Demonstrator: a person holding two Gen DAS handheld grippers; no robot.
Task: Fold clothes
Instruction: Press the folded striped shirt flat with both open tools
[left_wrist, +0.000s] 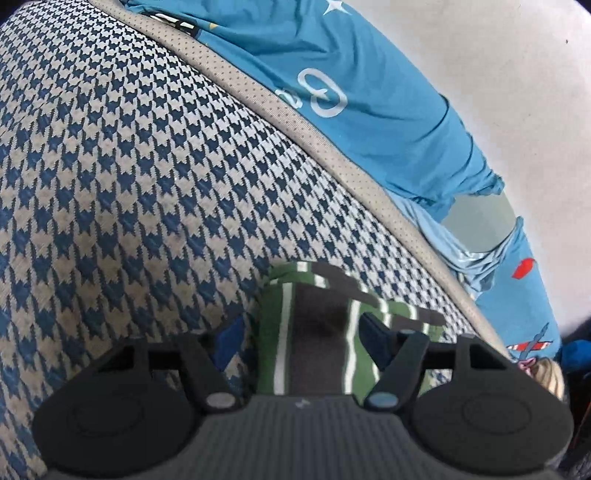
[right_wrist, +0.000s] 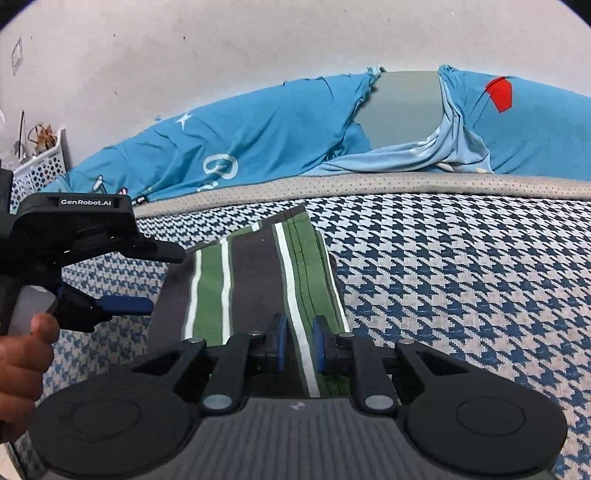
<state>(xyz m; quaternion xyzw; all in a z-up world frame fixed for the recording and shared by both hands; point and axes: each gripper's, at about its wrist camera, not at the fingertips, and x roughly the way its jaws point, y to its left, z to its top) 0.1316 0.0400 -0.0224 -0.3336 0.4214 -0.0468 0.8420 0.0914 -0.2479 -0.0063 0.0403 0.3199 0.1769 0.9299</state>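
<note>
My right gripper (right_wrist: 298, 343) has its blue pads pinched down narrow, with the near edge of the striped garment (right_wrist: 255, 280) running up between them; looks like they've got the cloth, though from this angle I can't swear how firm the bite is. My left gripper (left_wrist: 301, 334) is standing wide, jaws apart on either side of the cloth and not pressing on it, so that one holds nothing. In the right wrist view you can see it hovering at the garment's left edge, with my hand (right_wrist: 22, 369) wrapped round the handle. The garment is a green, dark grey and white striped piece, already down to a long narrow strip lying on the houndstooth mattress (right_wrist: 461, 280), so I'd say the lengthwise folds are done. What's left, I reckon, is doubling it end to end and tidying the edges, since the far end looks a bit skewed. Past that, a blue printed sheet (right_wrist: 258, 133) is bunched along the far side of the bed against the white wall (right_wrist: 184, 55), with a grey patch of something showing through it. There's a white basket (right_wrist: 40, 166) in the far left corner. Nothing's really in the way, lots of open mattress to the right.
</note>
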